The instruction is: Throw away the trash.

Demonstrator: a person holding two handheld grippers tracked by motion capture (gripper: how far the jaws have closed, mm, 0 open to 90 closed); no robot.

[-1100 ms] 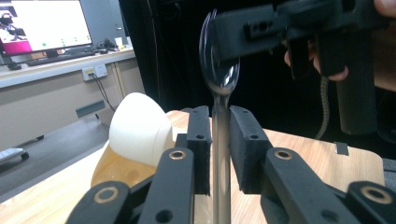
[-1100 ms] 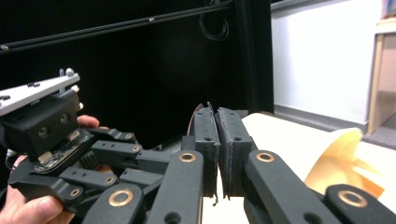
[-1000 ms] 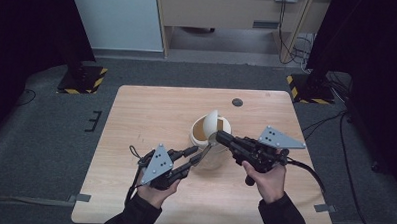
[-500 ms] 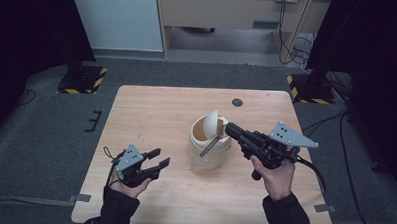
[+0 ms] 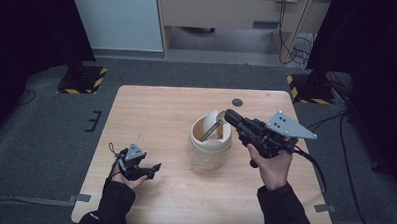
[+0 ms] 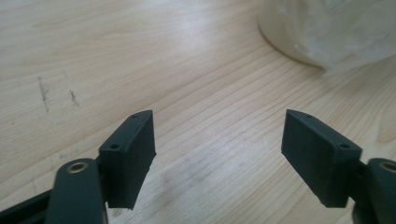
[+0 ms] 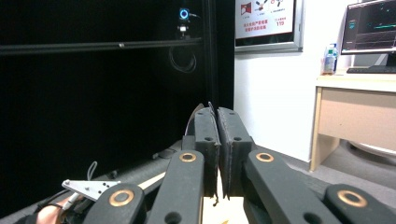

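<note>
A cream plastic container (image 5: 210, 147) stands right of the middle of the wooden table (image 5: 156, 115). A thin metal utensil (image 5: 212, 128), like a spoon, slants into its mouth. My right gripper (image 5: 229, 115) is over the container's right rim, shut on the utensil's upper end. In the right gripper view the jaws (image 7: 217, 112) are pressed together with a thin metal edge (image 7: 208, 106) rising between them. My left gripper (image 5: 143, 169) lies low at the table's front left, open and holding nothing. Its view has the gripper (image 6: 219, 135) over bare wood, with the container's base (image 6: 327, 32) ahead.
A small dark disc (image 5: 237, 102) lies on the table behind the container. The right gripper's cable (image 5: 314, 166) trails off the right edge. Black stands with hazard-striped bases (image 5: 82, 80) sit beyond the far corners. A cabinet (image 5: 230, 10) stands behind.
My left gripper has pulled away from the container's side to the front left of the table, staying open. The right gripper has shifted slightly right with the utensil.
</note>
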